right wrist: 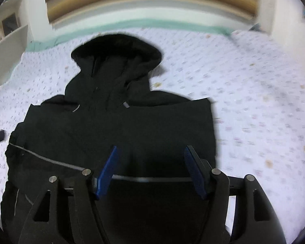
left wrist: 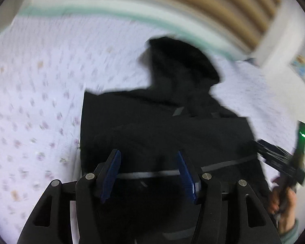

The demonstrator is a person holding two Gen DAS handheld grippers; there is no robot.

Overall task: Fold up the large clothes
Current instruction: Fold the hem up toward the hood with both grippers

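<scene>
A black hooded jacket lies spread flat on the bed, directly ahead of and beneath the right hand-held gripper, hood pointing away from it. The rounded hood rests at the far end (its opening faces up). A thin pale cord crosses the lower body from side to side, passing between that hand-held gripper's blue fingers. The sleeves look tucked in, giving the body a roughly rectangular outline.

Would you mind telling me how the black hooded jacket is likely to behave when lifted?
The jacket will probably flop and sag, since it lies limp and creased on the bedspread. It looks thick, so likely fairly heavy. Its hood would probably dangle.
</scene>
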